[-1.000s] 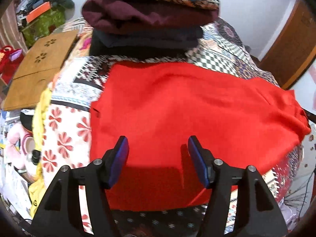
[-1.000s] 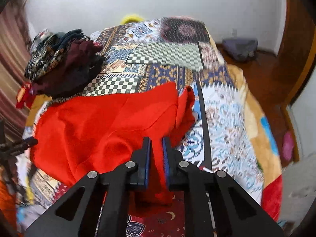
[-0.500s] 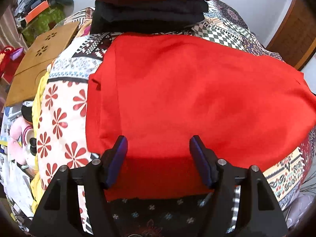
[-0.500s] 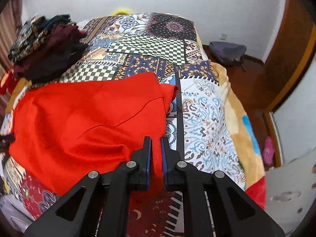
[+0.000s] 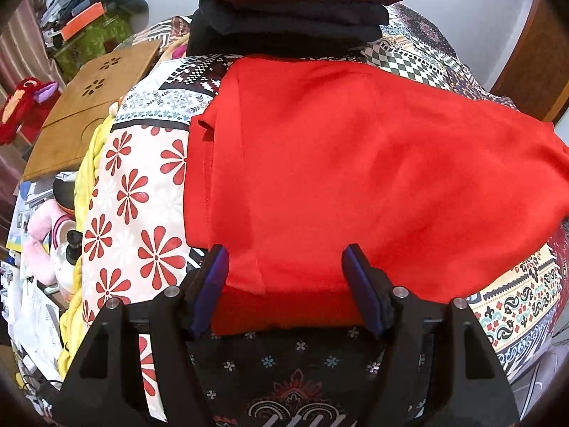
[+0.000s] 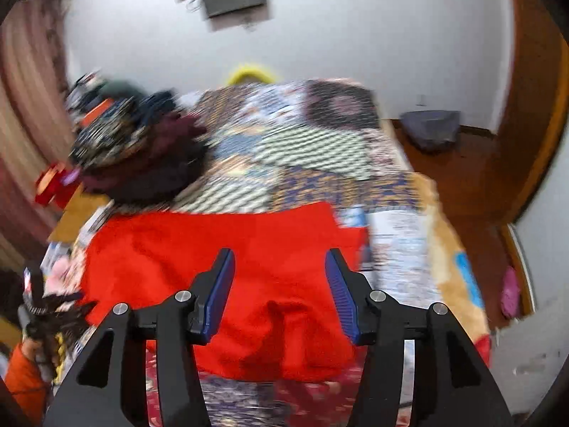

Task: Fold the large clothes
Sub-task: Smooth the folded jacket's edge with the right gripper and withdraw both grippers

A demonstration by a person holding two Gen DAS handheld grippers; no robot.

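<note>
A large red garment point(image 5: 355, 178) lies folded over on the patchwork bedspread point(image 5: 142, 195). My left gripper point(image 5: 286, 259) hovers open over its near hem, blue pads on either side of the cloth without pressing it. In the blurred right wrist view the same red garment point(image 6: 231, 267) lies flat. My right gripper point(image 6: 279, 261) is above its near right corner. Its jaws are opening, with nothing held between them.
A stack of folded dark and patterned clothes point(image 5: 291, 10) sits on the bed just beyond the red garment. A wooden board point(image 5: 89, 106), soft toys point(image 5: 25, 106) and clutter fill the floor at the left. A wooden door point(image 6: 533, 124) and bare floor point(image 6: 462, 185) lie right of the bed.
My right gripper has let go of the red cloth and lifted away, its jaws parting. The garment's right part now lies flat. My left gripper sank closer to the near hem.
</note>
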